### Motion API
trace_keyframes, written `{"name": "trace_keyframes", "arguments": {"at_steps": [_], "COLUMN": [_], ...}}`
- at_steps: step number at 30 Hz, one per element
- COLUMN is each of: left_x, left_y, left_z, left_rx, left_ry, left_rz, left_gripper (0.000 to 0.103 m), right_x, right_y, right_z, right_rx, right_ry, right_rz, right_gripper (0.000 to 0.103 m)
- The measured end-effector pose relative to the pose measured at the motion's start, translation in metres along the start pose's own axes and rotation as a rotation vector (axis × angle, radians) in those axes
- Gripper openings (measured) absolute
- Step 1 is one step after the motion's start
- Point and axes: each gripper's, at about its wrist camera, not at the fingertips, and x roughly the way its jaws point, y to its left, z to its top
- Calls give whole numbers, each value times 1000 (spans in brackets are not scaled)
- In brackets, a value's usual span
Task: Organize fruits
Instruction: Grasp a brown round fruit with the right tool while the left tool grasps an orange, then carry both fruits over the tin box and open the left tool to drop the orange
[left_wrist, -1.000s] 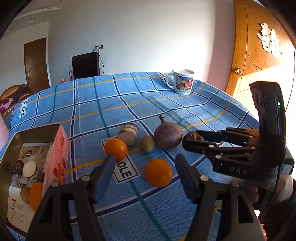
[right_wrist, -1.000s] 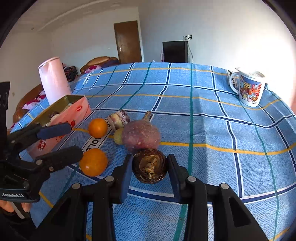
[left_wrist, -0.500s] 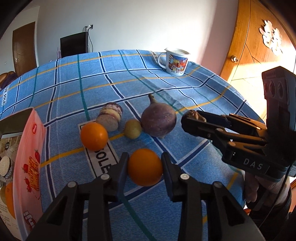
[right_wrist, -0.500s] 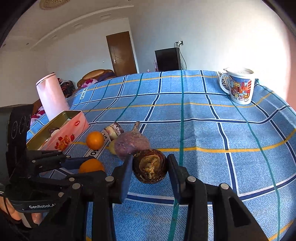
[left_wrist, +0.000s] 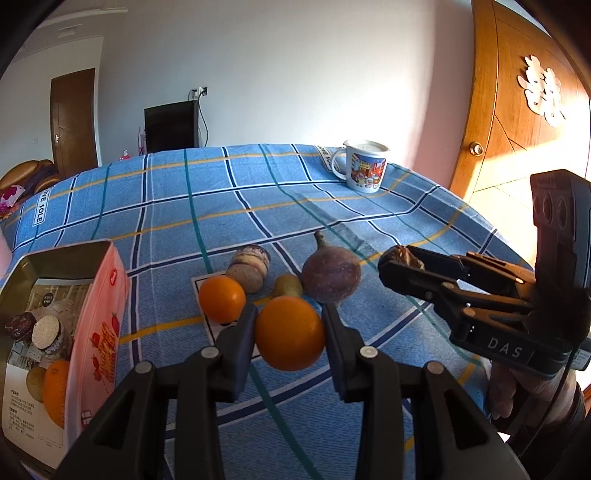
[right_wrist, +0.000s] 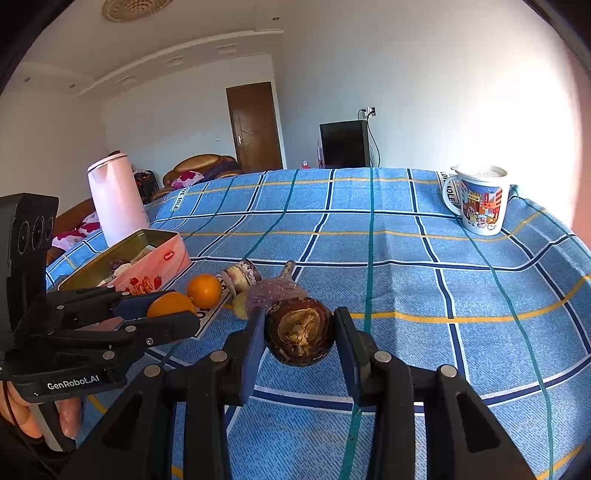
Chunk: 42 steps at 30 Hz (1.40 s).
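Note:
My left gripper (left_wrist: 290, 338) is shut on an orange (left_wrist: 290, 338) and holds it above the blue checked tablecloth. My right gripper (right_wrist: 300, 339) is shut on a dark brown fruit half (right_wrist: 300, 336), also lifted. On the cloth lie a second orange (left_wrist: 222, 299), a small green fruit (left_wrist: 287, 286), a purple round fruit with a stem (left_wrist: 331, 274) and a small striped fruit (left_wrist: 248, 267). A pink tin box (left_wrist: 96, 332) at the left holds an orange and other fruits. The right gripper also shows in the left wrist view (left_wrist: 397, 264).
A printed mug (right_wrist: 480, 199) stands at the far right of the table. A pink kettle (right_wrist: 116, 201) stands behind the tin box (right_wrist: 162, 258). A wooden door (left_wrist: 517, 110) is to the right of the table.
My left gripper closed on the near orange and lifted it off the cloth. My right gripper rose with the brown fruit half held in it.

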Motion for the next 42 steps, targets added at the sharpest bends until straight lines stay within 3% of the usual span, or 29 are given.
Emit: {"name": "trace_keyframes", "arguments": {"at_steps": [42], "left_x": [-37], "left_y": [-4], "left_z": [-8], "left_rx": [17], "left_ry": [-211], "left_rz": [97], "left_gripper": [37], "right_x": [-39], "right_y": [10], "right_z": [-11], "right_rx": [-76], "right_ry": [-250], "right_rz": [-2], "right_gripper": [39]}}
